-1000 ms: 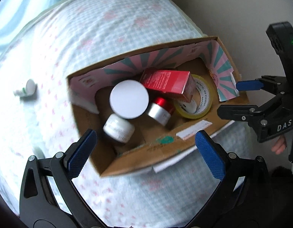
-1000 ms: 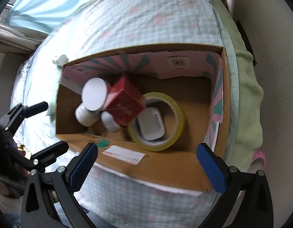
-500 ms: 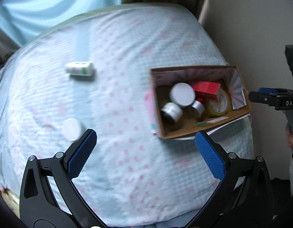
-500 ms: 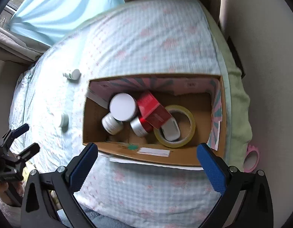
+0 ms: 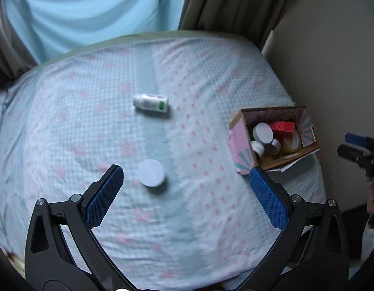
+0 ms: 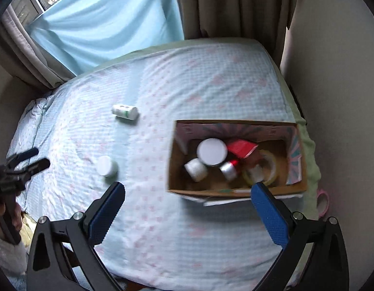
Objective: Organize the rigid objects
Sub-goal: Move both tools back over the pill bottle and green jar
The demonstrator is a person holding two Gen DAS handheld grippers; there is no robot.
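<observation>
A cardboard box (image 5: pixel 242 150) (image 6: pixel 235 190) sits at the bed's right side, holding white-lidded jars, a red carton (image 6: pixel 241 147), a silver-and-red jar and a yellow tape roll (image 5: pixel 292 143). A white jar (image 5: pixel 151 175) (image 6: pixel 106 165) stands on the bed, and a white bottle with a green label (image 5: pixel 151 103) (image 6: pixel 125 112) lies farther back. My left gripper (image 5: pixel 187 194) is open and empty, high above the bed, with the white jar just ahead of its left finger. My right gripper (image 6: pixel 188 205) is open and empty, above the box's near side.
The bed has a pale blue checked sheet (image 5: pixel 187 230) with pink marks. A blue curtain (image 6: pixel 106 24) and brown drapes (image 6: pixel 225 7) hang behind it. A beige wall (image 5: pixel 332 60) runs along the right. A pink roll (image 6: pixel 323 201) lies beside the bed.
Both grippers have pulled up and back from the box, which now looks small. The left view has swung left, bringing the white jar and the lying bottle into the middle.
</observation>
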